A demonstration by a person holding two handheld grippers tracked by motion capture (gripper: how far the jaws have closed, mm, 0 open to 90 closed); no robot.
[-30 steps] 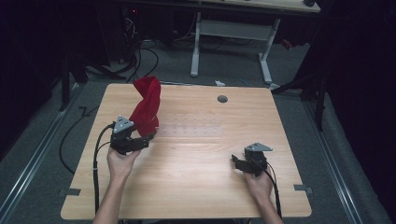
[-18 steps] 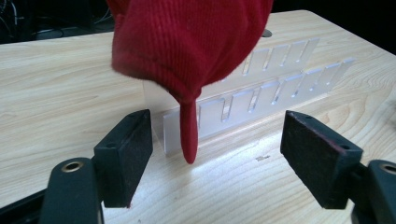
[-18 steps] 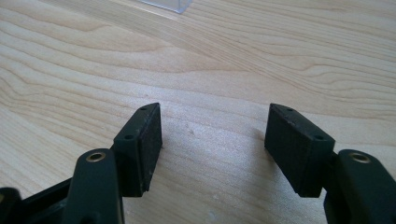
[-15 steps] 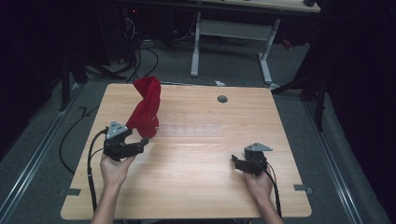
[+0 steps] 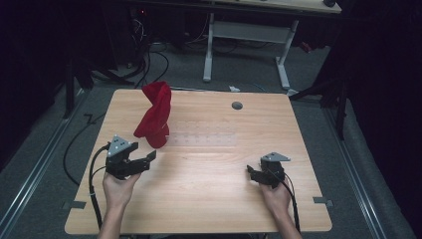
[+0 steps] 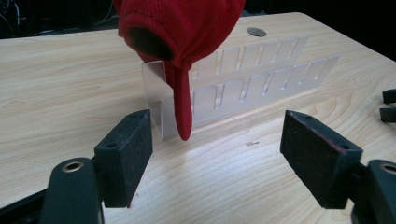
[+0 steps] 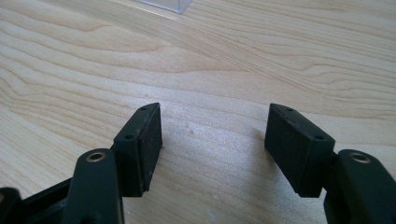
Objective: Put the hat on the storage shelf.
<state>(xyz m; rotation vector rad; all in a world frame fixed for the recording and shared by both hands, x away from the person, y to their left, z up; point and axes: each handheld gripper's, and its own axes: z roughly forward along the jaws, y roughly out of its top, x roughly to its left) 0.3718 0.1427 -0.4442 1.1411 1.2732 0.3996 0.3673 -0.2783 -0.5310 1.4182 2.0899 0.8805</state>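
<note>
Left gripper view: a red knitted glove (image 6: 180,32) is seen draped over the near end of a clear slotted rack (image 6: 243,88) on the wooden table (image 6: 60,79), one finger hanging down the rack's end. The left gripper (image 6: 217,149) is held just short of it, jaws spread wide and empty. The right gripper (image 5: 255,174) is rested well apart on the table, likewise released.

red knit sock (image 5: 155,115), draped upright on clear slotted rack (image 6: 243,88)
</note>
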